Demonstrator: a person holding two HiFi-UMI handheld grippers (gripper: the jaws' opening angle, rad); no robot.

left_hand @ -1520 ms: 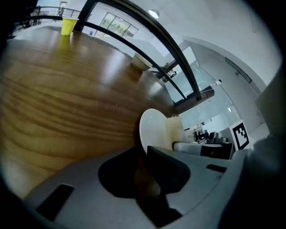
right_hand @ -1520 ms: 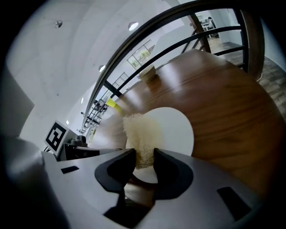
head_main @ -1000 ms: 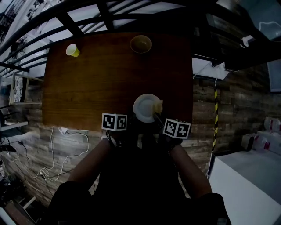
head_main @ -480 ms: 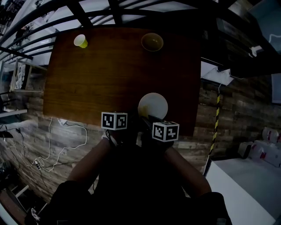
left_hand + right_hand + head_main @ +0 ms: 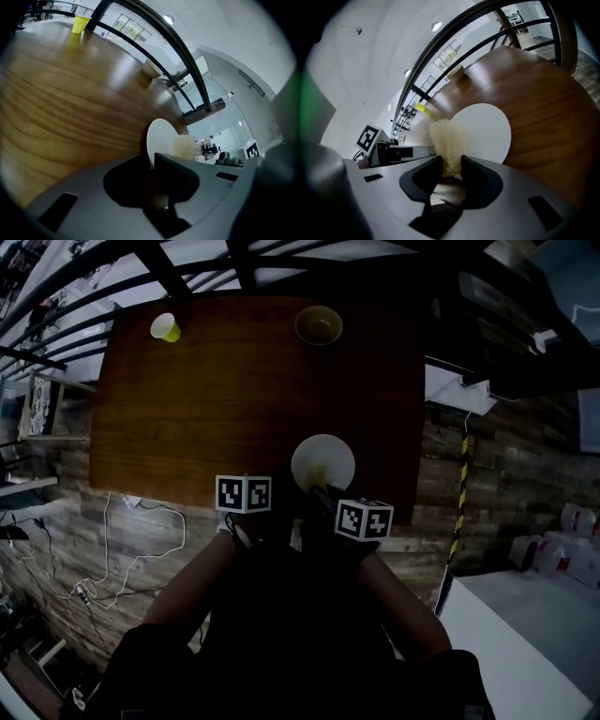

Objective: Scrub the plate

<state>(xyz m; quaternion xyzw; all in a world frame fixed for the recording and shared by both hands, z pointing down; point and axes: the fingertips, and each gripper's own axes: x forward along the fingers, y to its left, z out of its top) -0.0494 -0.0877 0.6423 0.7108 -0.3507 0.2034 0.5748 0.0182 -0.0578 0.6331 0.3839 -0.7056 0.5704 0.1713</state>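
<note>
A white plate [image 5: 324, 461] lies near the front edge of the brown wooden table [image 5: 234, 381]. My left gripper [image 5: 286, 498] is shut on the plate's near rim [image 5: 151, 150]. My right gripper [image 5: 317, 491] is shut on a pale mesh scrubber [image 5: 446, 145], which rests on the plate's [image 5: 480, 131] near left part. In the left gripper view the scrubber [image 5: 184, 146] shows as a pale lump on the plate's right side.
A yellow cup [image 5: 166, 328] stands at the table's far left corner and a bowl [image 5: 319, 325] at the far edge, right of centre. Dark railing bars [image 5: 187, 277] run behind the table. Cables [image 5: 141, 540] trail on the floor at left.
The right gripper with the scrubber moved from the plate's right side to its near left part. The left gripper kept its hold on the rim.
</note>
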